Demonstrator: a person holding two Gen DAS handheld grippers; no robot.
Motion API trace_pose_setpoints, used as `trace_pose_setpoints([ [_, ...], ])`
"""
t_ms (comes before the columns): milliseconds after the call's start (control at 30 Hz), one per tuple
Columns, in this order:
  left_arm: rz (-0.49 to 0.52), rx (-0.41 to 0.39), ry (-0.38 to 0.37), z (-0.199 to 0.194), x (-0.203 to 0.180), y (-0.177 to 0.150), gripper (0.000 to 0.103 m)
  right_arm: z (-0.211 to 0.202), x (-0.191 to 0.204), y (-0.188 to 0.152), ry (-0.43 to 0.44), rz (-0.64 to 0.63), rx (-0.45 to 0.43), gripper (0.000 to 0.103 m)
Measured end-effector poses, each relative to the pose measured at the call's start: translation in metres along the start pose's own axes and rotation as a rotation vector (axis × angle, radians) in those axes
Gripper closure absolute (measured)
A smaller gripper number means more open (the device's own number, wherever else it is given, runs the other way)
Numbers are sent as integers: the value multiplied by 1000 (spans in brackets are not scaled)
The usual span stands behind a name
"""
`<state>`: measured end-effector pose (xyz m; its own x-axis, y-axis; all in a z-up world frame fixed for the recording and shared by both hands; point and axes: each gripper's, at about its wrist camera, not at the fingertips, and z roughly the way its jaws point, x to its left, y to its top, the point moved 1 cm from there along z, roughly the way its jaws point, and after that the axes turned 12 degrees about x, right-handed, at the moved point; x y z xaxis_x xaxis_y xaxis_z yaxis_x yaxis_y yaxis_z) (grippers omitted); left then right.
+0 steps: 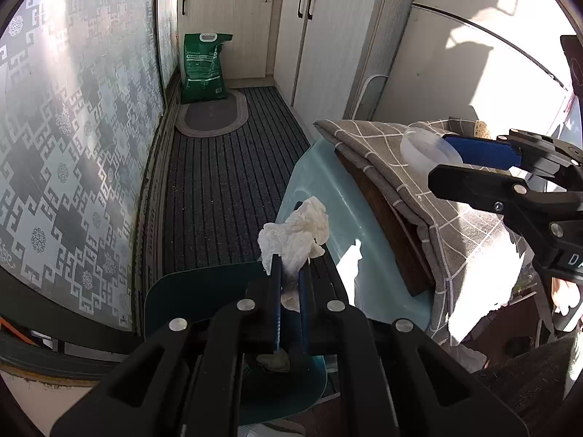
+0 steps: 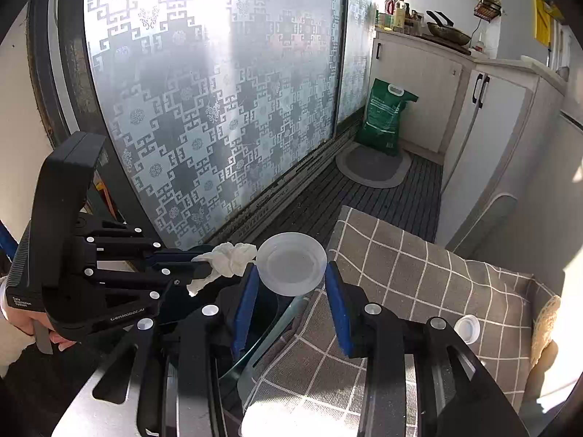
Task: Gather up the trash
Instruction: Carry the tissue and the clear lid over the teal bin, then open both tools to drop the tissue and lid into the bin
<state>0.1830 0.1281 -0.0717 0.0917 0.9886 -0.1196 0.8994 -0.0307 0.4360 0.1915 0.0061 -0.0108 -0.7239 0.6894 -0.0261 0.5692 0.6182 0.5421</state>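
My left gripper (image 1: 289,273) is shut on a crumpled white tissue (image 1: 295,233) and holds it over a light blue bin (image 1: 320,196) with a dark swing lid (image 1: 204,291). In the right wrist view the left gripper (image 2: 204,266) with the tissue (image 2: 227,258) is at the left. My right gripper (image 2: 291,280) is shut on a clear plastic cup (image 2: 291,262), its blue pads on the cup's sides. In the left wrist view the right gripper (image 1: 455,164) holds the cup (image 1: 422,149) above the cloth.
A grey checked cloth (image 2: 419,276) covers a table beside the bin; a small white cap (image 2: 468,327) lies on it. A frosted glass door (image 2: 218,91) is at the left. A green bag (image 1: 204,69), an oval mat (image 1: 211,116) and white cabinets (image 1: 328,36) stand beyond.
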Motion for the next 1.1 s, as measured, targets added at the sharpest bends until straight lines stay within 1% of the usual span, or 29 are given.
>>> trace_pose_setpoints([
  [100,-16,35,13,10,13,-12,93,6,10,6,29,-2,8,65],
  [433,-51,147,37,43,54,-51,93,36,47,17,66,-41,72,65],
  [567,-36,192,38,54,59,-64,90,47,61,21,76,-61,100,65],
  [700,-26,217,43,60,61,-73,84,57,74,25,84,-76,123,65],
  [733,-21,218,43,60,62,-74,82,60,76,25,88,-78,129,65],
  [867,-21,207,42,55,66,-75,82,73,85,26,92,-90,157,65],
  [967,-31,175,46,46,70,-74,81,84,92,24,87,-102,181,65],
  [1100,-48,112,52,27,74,-70,81,95,97,20,83,-118,211,65],
])
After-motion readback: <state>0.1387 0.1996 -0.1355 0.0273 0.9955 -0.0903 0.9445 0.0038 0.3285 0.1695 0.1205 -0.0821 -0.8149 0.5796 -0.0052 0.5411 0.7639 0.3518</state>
